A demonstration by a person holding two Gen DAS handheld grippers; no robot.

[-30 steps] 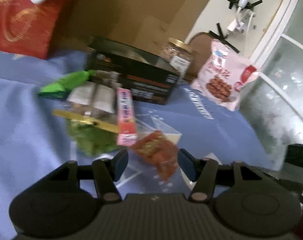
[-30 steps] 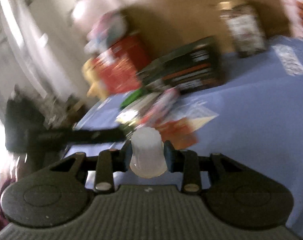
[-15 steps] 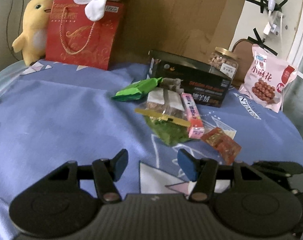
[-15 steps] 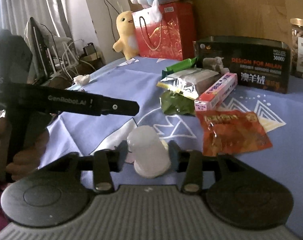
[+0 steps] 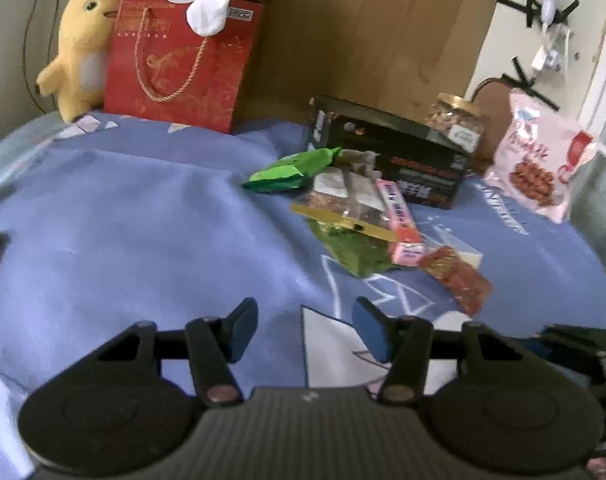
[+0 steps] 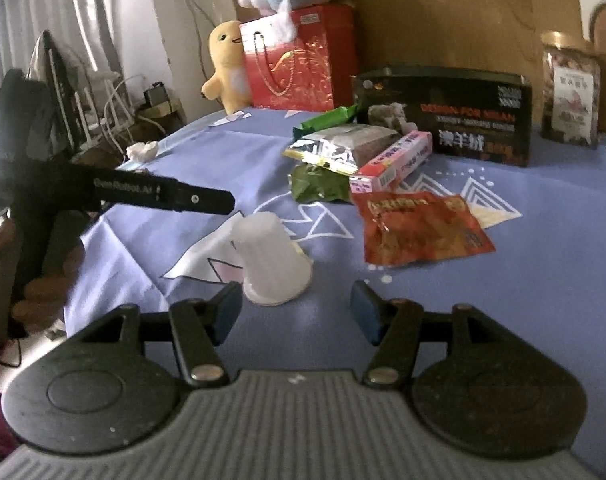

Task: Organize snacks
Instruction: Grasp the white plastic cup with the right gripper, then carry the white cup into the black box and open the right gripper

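**Jelly cup on the cloth, both grippers empty**

The right gripper (image 6: pixel 291 308) hovered low over the blue tablecloth (image 6: pixel 543 280), jaws opening, fingers wide apart with nothing between the pads. A white jelly cup (image 6: pixel 273 262) lay tipped on the cloth just ahead of its left finger, at about 11 o'clock, apart from the pad. The left gripper (image 5: pixel 305 330) had its jaws closing slightly, fingers apart and empty over bare cloth. The snack pile sat at 1 o'clock from it: green packet (image 5: pixel 291 168), silver-and-yellow packet (image 5: pixel 343 200), pink box (image 5: pixel 401 218), dark green pouch (image 5: pixel 355 250), red pouch (image 5: pixel 457 280). A black box (image 5: pixel 403 156), a nut jar (image 5: pixel 455 126) and a pink snack bag (image 5: pixel 539 164) stood behind.
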